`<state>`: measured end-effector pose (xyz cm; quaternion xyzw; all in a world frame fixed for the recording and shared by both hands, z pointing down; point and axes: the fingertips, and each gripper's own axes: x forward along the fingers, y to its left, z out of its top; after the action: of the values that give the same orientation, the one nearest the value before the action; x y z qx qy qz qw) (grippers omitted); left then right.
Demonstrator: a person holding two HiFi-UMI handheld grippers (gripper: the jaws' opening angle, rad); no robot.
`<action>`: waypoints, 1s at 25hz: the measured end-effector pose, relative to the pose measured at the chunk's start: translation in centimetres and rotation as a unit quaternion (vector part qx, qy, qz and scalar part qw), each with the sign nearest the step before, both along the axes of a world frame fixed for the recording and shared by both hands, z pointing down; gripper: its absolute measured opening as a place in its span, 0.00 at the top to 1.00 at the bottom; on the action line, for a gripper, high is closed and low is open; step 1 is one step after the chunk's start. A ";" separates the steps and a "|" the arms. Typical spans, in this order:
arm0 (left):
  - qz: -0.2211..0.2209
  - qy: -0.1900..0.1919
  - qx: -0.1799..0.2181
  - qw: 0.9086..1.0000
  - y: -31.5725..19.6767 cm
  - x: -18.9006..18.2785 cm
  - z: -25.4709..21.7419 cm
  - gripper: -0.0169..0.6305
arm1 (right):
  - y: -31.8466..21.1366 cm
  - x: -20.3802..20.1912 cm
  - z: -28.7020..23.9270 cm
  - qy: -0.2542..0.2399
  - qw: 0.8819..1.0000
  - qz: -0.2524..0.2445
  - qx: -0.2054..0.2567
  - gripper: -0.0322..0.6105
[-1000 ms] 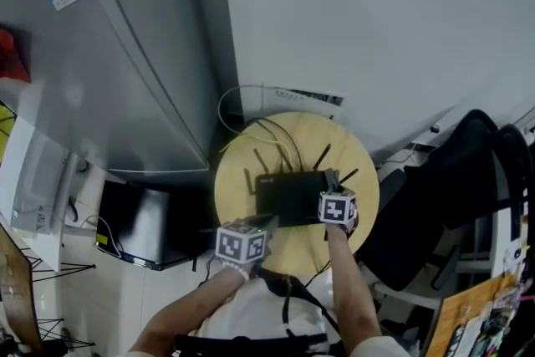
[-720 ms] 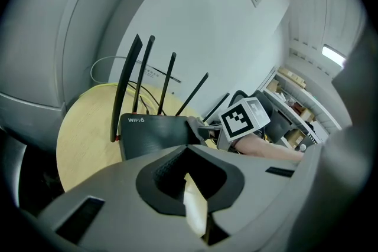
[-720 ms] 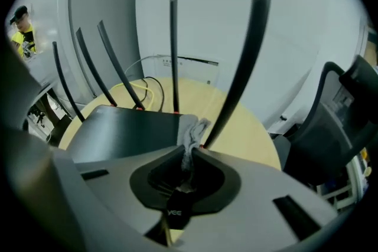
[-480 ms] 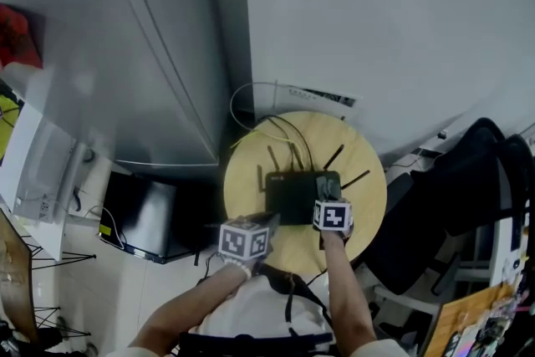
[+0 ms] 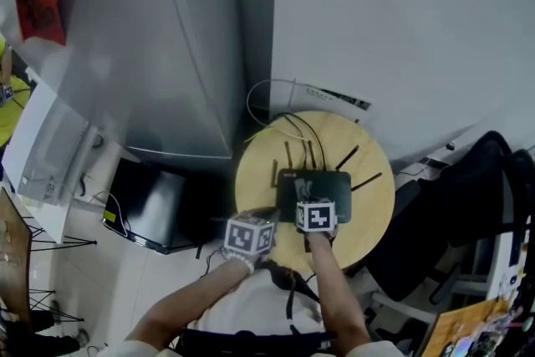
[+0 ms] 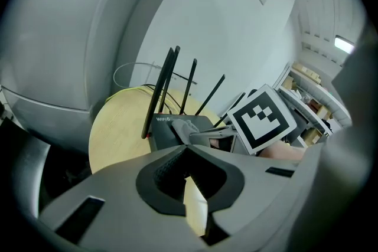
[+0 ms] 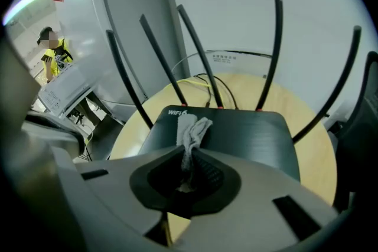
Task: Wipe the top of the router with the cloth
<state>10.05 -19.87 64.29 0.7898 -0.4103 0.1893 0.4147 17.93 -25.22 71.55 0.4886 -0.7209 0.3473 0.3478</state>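
The black router [image 7: 236,133], marked WIFI6 at its near left corner, sits flat in the middle of a round wooden table [image 7: 313,156]. Its thin antennas [image 7: 275,50] stand along the back edge, and cables [image 5: 288,125] trail off behind toward the wall. A small grey-white cloth [image 7: 192,127] lies on the left part of the router's top. One end is pinched in the right gripper [image 7: 188,162], whose jaws are clamped tight on it, while the free end spreads forward on the lid. The gripper is held low over the front edge, which seems meant to keep the cloth pressed down for dragging across the wide right part. The left gripper [image 6: 186,153], jaws closed on nothing, hovers near the router's front-left corner, apparently apart from it and out of the cloth's way.
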 end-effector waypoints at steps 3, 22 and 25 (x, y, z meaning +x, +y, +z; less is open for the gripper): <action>-0.014 -0.010 -0.013 1.000 0.4 -1.0 0.5 0.98 | 0.3 -2.0 0.1 -0.007 1.000 -0.021 -0.009 0.89; -0.036 0.002 -0.023 0.999 0.9 -1.6 0.5 0.98 | 1.8 -0.9 0.4 -0.011 1.000 -0.012 -0.018 0.89; -0.018 -0.001 -0.024 1.000 1.2 -0.3 0.7 0.98 | 2.0 2.0 0.5 -0.007 1.000 0.012 -0.021 0.89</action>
<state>9.73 -18.69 65.00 0.7722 -0.4200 0.1921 0.4363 19.91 -23.21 72.08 0.4873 -0.7100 0.3697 0.3490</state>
